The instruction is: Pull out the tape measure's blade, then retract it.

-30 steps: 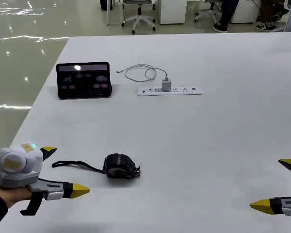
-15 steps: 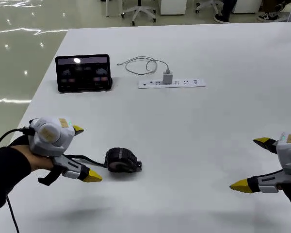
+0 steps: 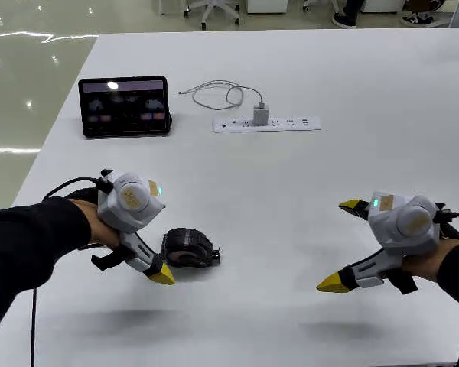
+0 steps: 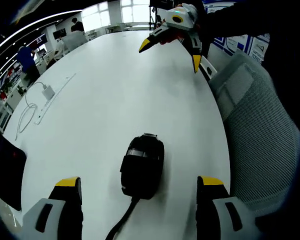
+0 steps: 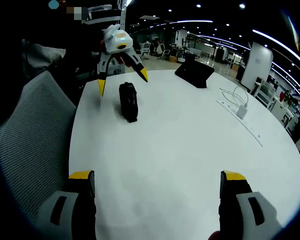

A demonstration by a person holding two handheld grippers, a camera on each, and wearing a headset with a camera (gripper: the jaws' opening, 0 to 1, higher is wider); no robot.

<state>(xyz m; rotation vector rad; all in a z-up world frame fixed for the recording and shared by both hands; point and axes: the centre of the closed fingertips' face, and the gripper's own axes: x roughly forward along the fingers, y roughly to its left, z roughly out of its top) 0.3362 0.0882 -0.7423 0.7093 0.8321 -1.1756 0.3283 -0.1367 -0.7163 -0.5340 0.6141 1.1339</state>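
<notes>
tape measure [image 4: 142,167], label unreadable | between wide-open left gripper [image 4: 139,180] | right gripper [image 5: 157,175] wide-open, apart

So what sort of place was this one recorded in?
Probably an open-plan office or lab: a big white table, a mesh office chair beside it, a tablet and power strip on top, glossy floor beyond.

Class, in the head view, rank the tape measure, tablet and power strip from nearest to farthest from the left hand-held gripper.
1. Tape measure, right beside the left hand-held gripper.
2. Tablet, back left.
3. Power strip, back centre.
</notes>
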